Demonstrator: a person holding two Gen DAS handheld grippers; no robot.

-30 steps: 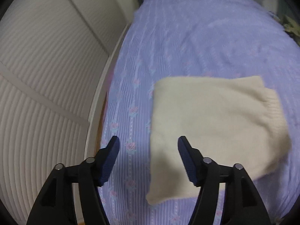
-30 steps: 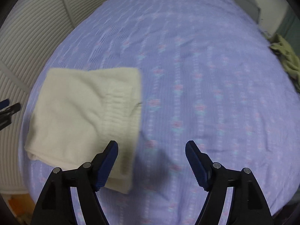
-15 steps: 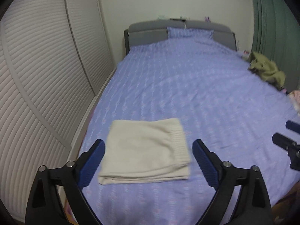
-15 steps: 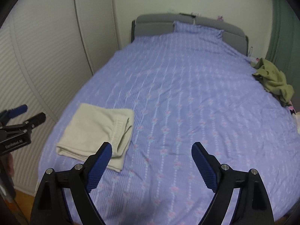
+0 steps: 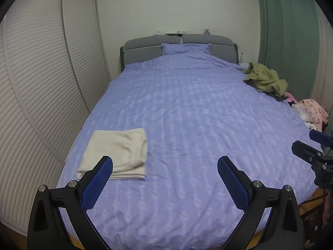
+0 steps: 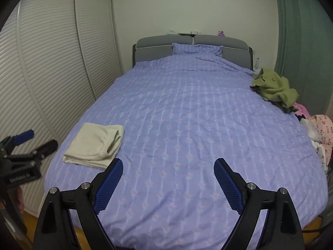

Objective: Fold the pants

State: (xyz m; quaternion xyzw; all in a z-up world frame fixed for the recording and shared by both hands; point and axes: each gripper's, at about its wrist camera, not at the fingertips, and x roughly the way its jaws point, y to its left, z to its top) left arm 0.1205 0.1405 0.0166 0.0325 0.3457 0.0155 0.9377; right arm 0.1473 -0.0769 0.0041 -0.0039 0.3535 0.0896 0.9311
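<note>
Both grippers, the left gripper and the right gripper, have just been opening and hold nothing, so the folded pants near the bed's left front corner look done, with nothing left to grab.

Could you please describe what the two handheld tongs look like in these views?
Both look alike. The left tongs have black, angular, strut-like arms with silver round bolt heads at the joints, and blue fingers with a fine textured grip surface. The right tongs match. Seen from the right wrist view, the left unit's black body carries a small white printed label, too blurred to read. No cables show.
</note>
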